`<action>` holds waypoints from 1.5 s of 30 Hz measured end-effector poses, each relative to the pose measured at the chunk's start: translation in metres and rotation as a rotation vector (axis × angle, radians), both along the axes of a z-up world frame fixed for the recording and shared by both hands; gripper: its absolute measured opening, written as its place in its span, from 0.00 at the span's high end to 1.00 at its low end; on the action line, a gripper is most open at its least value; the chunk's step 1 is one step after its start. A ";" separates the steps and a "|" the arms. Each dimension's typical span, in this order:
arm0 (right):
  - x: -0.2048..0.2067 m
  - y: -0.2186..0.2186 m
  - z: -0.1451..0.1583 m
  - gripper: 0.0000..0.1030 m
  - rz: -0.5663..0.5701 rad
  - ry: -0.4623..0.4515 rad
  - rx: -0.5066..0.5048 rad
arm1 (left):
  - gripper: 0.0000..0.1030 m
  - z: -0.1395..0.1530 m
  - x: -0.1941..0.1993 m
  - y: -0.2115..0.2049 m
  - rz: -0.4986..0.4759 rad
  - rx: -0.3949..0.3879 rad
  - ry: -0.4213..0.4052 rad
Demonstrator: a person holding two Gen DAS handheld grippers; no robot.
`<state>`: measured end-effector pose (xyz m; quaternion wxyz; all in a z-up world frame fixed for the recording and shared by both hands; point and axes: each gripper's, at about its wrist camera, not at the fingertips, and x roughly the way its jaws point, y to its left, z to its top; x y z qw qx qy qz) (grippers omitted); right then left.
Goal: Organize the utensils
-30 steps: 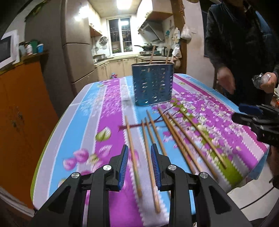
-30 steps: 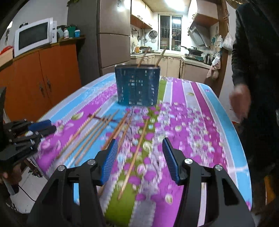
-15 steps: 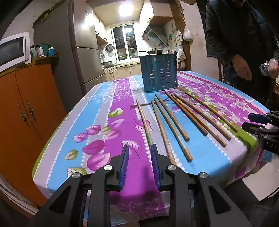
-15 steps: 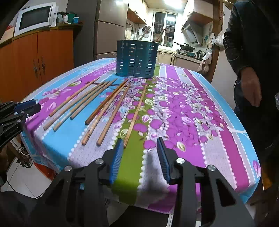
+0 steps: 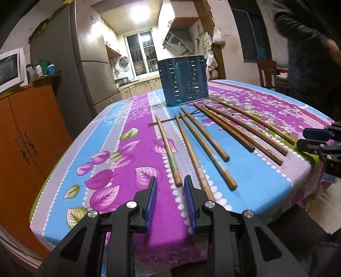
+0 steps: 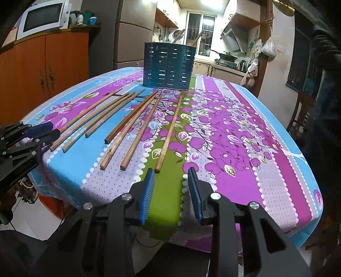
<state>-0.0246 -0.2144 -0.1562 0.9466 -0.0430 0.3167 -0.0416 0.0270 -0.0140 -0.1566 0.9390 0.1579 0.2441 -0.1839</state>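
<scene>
Several wooden chopsticks (image 5: pixel 204 138) lie side by side on the flowered tablecloth, pointing toward a blue perforated utensil holder (image 5: pixel 184 82) at the far end. Wooden handles stick up out of the holder (image 6: pixel 169 64). My left gripper (image 5: pixel 169 179) is open at the near table edge. The near end of the leftmost chopstick (image 5: pixel 168 147) shows in its gap, untouched. My right gripper (image 6: pixel 171 171) is closing, with its jaws still apart. The end of the rightmost chopstick (image 6: pixel 169 132) lies just off its left fingertip (image 6: pixel 150 176), and neither pad presses on it.
An orange cabinet (image 6: pixel 49 70) with a microwave (image 6: pixel 42 17) on top stands to the left, a fridge (image 5: pixel 64 70) behind it. A person in dark clothes (image 5: pixel 309 42) stands at the right by a wooden chair (image 5: pixel 266 72). The table edge (image 6: pixel 119 204) drops off just under both grippers.
Both grippers sank and drew back to the near table edge, so the chopsticks now lie ahead of the fingers. The right jaws narrowed. The person at the right shifted away.
</scene>
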 end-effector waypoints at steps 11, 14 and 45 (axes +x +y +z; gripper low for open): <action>0.003 0.004 -0.003 0.70 -0.027 -0.042 0.000 | 0.75 -0.003 0.005 0.002 0.035 -0.065 -0.006; 0.004 0.005 -0.004 0.71 -0.029 -0.054 -0.005 | 0.78 -0.004 0.003 0.001 0.038 -0.070 -0.016; 0.009 0.014 -0.007 0.86 -0.076 -0.081 0.010 | 0.88 -0.008 0.004 -0.002 0.024 -0.089 -0.042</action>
